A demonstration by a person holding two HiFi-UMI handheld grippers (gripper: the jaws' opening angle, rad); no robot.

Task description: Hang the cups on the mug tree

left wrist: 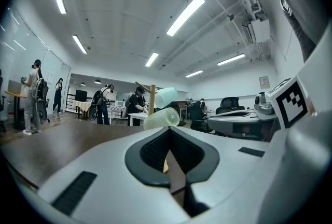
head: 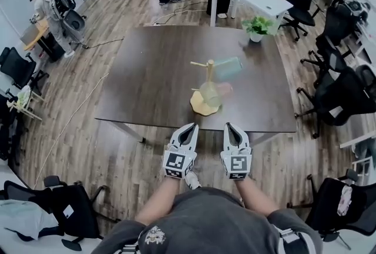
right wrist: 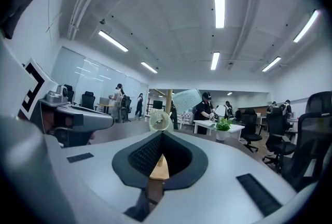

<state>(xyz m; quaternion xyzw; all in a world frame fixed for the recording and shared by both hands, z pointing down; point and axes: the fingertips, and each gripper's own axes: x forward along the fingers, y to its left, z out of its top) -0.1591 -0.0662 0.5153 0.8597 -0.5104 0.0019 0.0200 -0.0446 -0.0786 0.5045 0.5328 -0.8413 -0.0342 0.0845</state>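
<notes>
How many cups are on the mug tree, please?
2 for certain: a teal cup high on the right of the mug tree, a pale green cup low at its front. A pinkish shape beside it may be a third.

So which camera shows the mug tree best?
The head view: the mug tree stands whole, seen from above, with base, post and cups. Both gripper views show it small, from the side: post and two cups, the base mostly hidden.

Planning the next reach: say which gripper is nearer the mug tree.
Left, slightly. Both hang off the table's near edge; the left gripper is almost straight before the mug tree, the right gripper further to its right.
</notes>
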